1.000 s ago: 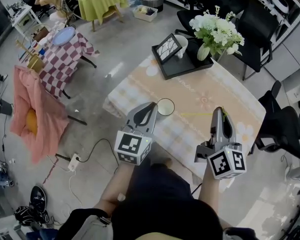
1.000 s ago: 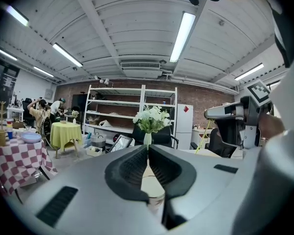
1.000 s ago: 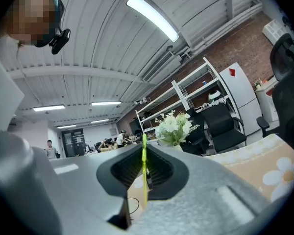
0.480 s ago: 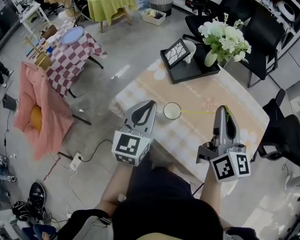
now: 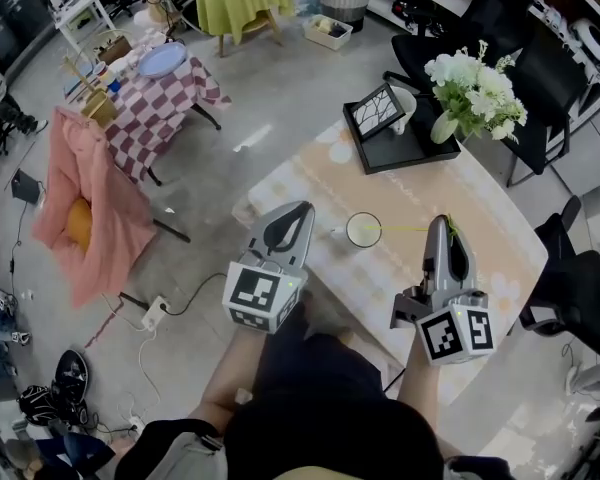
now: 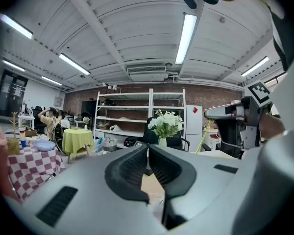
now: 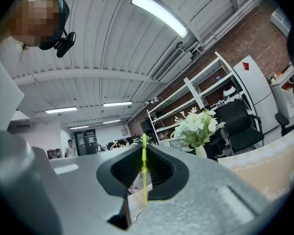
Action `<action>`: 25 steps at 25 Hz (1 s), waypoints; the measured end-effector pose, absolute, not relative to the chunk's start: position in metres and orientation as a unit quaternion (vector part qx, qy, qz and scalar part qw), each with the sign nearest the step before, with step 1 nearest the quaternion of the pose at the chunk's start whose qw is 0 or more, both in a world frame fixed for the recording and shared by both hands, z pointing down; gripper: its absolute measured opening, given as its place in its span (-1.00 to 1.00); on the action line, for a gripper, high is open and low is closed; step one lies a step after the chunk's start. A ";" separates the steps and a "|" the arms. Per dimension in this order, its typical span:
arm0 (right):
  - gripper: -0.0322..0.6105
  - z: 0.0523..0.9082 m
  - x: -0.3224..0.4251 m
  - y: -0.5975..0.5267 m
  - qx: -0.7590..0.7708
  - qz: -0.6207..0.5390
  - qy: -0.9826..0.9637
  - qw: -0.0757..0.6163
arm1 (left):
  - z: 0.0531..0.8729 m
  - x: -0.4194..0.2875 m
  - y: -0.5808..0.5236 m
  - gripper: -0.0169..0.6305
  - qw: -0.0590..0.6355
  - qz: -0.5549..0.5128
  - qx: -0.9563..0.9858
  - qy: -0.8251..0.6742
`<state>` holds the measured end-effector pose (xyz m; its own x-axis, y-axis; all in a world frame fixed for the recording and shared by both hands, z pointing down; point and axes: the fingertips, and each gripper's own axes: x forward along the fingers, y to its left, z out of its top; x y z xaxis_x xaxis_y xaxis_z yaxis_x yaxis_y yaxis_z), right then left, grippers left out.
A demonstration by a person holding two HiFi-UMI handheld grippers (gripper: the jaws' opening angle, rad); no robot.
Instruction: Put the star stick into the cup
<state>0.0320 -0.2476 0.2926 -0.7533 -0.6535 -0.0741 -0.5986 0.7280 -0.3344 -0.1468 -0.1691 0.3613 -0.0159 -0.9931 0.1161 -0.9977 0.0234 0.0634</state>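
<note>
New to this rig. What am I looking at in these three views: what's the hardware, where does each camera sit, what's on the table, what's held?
There is no robot arm. A person holds a two-jaw handheld gripper in each hand; the marker cubes are part of the grippers. The head view comes from a camera on the person's head, looking down. The other two views come from cameras riding on each gripper, looking along its jaws.

The table carries a white cup, a black tray with a framed picture, and a vase of white flowers.

The right gripper is shut on the thin yellow-green star stick, which points toward the cup. The left gripper is shut and empty, beside the cup.
</note>
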 end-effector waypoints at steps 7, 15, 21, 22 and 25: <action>-0.84 0.311 0.015 -0.253 -0.348 -0.158 0.921 0.071 | 0.379 -0.154 -0.176 -0.89 0.089 0.020 0.708 -0.700; -0.84 0.334 0.004 -0.261 -0.369 -0.171 0.913 0.040 | 0.395 -0.156 -0.195 -0.89 0.112 0.020 0.729 -0.675; -0.84 0.349 -0.002 -0.266 -0.381 -0.182 0.906 0.024 | 0.409 -0.159 -0.205 -0.89 0.127 0.025 0.737 -0.663; -0.84 0.351 -0.003 -0.267 -0.384 -0.184 0.905 0.023 | 0.411 -0.160 -0.206 -0.89 0.129 0.026 0.739 -0.661; -0.84 0.356 -0.005 -0.269 -0.389 -0.187 0.902 0.020 | 0.417 -0.161 -0.210 -0.89 0.134 0.031 0.743 -0.655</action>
<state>-0.0050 -0.2694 0.3557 -0.6962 -0.7096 0.1087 -0.6944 0.6272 -0.3526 -0.1615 -0.2101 0.4168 0.1413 -0.9648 0.2216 -0.9814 -0.1071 0.1595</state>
